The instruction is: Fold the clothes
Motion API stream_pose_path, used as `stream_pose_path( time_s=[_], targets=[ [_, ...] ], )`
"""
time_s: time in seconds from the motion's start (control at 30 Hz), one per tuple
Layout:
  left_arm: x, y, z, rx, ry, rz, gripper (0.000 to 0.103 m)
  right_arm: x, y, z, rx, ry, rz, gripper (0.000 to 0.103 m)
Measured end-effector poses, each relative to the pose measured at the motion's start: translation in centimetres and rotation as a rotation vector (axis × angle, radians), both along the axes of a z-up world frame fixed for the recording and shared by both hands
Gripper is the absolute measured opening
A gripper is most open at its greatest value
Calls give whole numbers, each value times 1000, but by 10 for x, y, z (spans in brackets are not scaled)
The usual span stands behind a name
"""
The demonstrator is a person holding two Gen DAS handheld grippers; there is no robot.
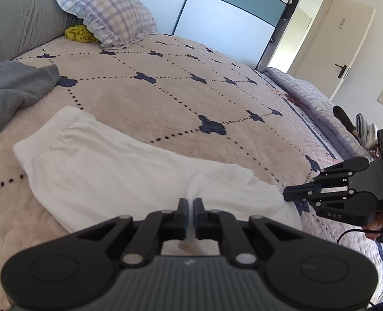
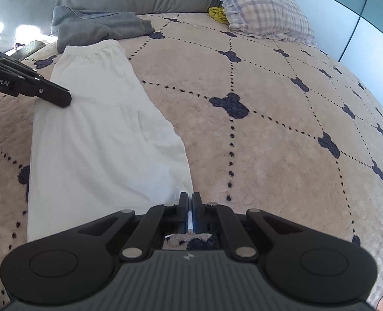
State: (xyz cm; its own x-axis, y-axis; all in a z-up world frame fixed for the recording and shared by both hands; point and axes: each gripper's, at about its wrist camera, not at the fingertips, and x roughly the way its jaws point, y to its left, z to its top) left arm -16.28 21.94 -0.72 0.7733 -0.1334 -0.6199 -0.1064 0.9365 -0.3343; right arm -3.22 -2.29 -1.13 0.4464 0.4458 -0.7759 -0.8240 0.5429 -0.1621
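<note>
Here the white garment (image 2: 100, 140) lies flat on the bed (image 2: 282, 155), running from the upper left of the right wrist frame, where its gathered waistband sits, down to the lower centre. It reads as pale, thin trousers or shorts, already doubled lengthwise into one long panel, smooth apart from faint creases.

The right tool (image 2: 190, 202) is closed on the near corner of the cloth; a sliver of white shows between its pads. The left tool (image 1: 190, 207) has its fingers drawn nearly together over the cloth in the lower centre of its own frame, a thin pale line showing in the gap, so it seems to pinch a fold, though I cannot be sure.

Judging by both grips at the near end, the step in hand looks like a crosswise fold: carrying the leg end toward the waistband. That would call for both tools rising level and travelling together, so the edges meet squarely.

A grey garment (image 2: 98, 26) and a checked pillow (image 2: 264, 10) sit along the top of the frame.
</note>
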Motion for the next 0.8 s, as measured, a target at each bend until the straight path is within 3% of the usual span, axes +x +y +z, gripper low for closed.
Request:
stream_pose_path(
  time_s=[0.23, 0.4, 0.6, 0.8],
  targets=[
    [-11, 8, -21, -18, 19, 71, 4, -7, 7, -6, -16, -14, 7, 3],
    [-16, 23, -15, -27, -8, 137, 0, -4, 8, 1, 18, -40, -21, 3],
    [-19, 28, -13, -99, -4, 106, 3, 7, 18, 3, 33, -16, -35, 4],
    [-18, 17, -13, -109, 8, 54, 16, 20, 39, 20, 135, 71, 45, 22]
  ],
)
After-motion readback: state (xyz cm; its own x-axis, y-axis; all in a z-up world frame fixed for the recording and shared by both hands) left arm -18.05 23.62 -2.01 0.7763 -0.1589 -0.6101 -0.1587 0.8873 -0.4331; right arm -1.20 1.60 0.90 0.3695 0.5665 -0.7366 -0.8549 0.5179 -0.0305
